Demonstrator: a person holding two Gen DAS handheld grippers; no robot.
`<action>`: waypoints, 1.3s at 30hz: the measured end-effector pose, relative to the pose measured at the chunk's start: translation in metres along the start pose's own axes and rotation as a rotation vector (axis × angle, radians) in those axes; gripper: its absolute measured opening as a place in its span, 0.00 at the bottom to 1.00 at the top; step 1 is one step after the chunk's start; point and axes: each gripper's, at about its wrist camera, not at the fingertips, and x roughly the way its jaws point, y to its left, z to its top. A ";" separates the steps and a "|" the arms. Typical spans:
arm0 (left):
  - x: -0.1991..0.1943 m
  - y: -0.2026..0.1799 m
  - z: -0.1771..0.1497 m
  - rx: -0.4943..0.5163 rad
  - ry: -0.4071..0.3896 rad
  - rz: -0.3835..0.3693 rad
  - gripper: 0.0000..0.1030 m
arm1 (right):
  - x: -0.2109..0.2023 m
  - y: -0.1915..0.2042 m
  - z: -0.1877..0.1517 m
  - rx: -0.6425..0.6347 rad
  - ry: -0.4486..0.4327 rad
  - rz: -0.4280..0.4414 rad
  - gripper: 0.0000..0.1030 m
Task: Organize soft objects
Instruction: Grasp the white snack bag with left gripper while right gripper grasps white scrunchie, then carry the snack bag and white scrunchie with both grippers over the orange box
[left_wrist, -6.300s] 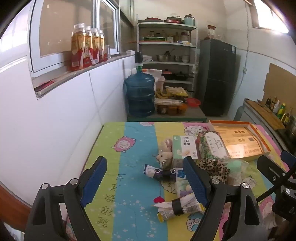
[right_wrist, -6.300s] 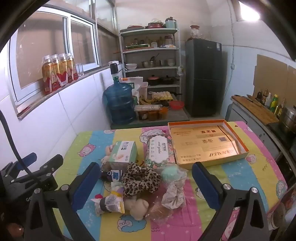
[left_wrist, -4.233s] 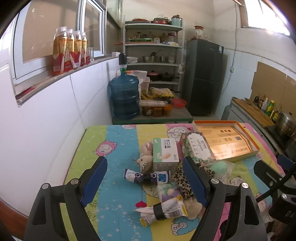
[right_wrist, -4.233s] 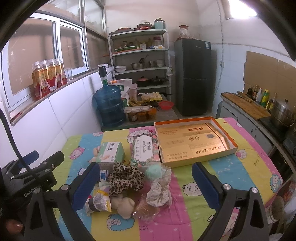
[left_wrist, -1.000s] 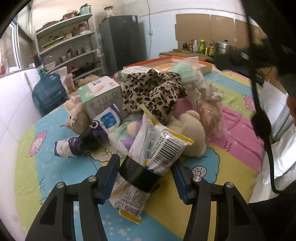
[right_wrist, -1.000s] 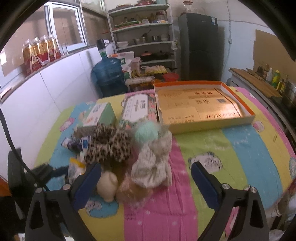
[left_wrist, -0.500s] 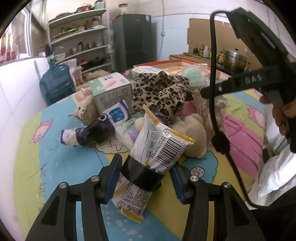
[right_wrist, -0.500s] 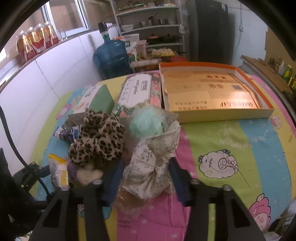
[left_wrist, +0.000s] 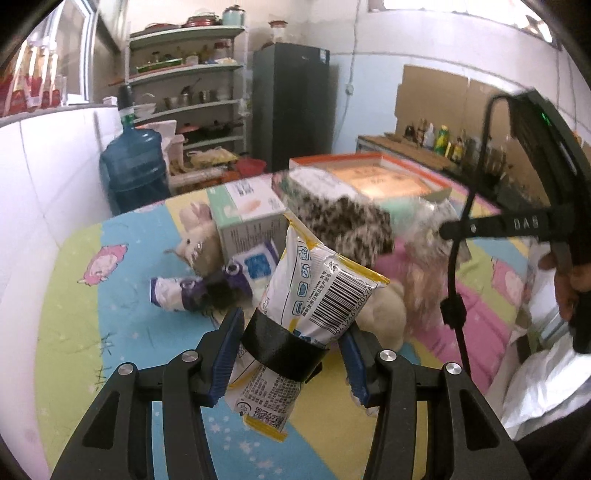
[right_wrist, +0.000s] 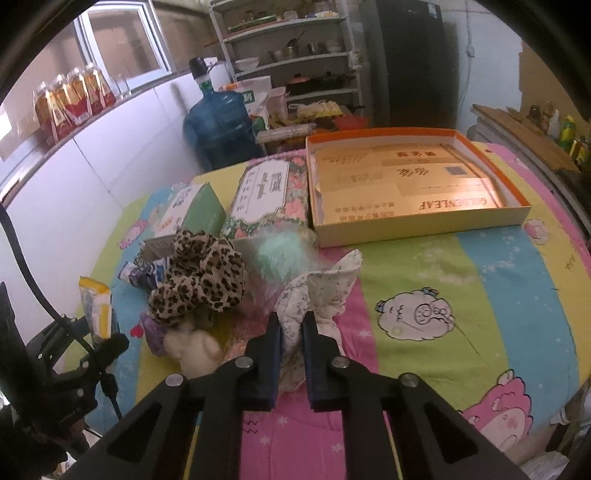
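Since half a second ago the right fingers (right_wrist: 291, 339) have gone from loosely straddling the floral cloth scrunchie (right_wrist: 318, 295) to pinched tight on its near end, and the left fingers (left_wrist: 291, 350) keep their clamp on the banded snack packet (left_wrist: 310, 302), now tipped up off the desk (right_wrist: 461, 288). Orange-rimmed box (right_wrist: 417, 218) at the far side holds only gold printed card, clear of the pile; leopard scrunchie (right_wrist: 201, 273), mint pompom (right_wrist: 282, 254), plush toy (right_wrist: 194, 347), green carton (right_wrist: 192, 214) and tissue pack (right_wrist: 266, 195) sit bunched just left of the right fingers. Packet's black band sits squarely between the left pads (left_wrist: 225, 358), barcode end pointing away; the floral scrunchie fans out ahead of the right fingertips.
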 end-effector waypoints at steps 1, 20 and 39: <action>-0.002 0.000 0.003 -0.008 -0.006 -0.006 0.51 | -0.003 -0.001 0.001 0.002 -0.007 0.001 0.11; -0.036 -0.024 0.044 -0.042 -0.106 0.024 0.51 | -0.072 0.012 0.015 -0.027 -0.167 0.068 0.11; 0.000 -0.065 0.113 -0.135 -0.116 0.027 0.51 | -0.087 -0.022 0.062 -0.052 -0.251 0.151 0.11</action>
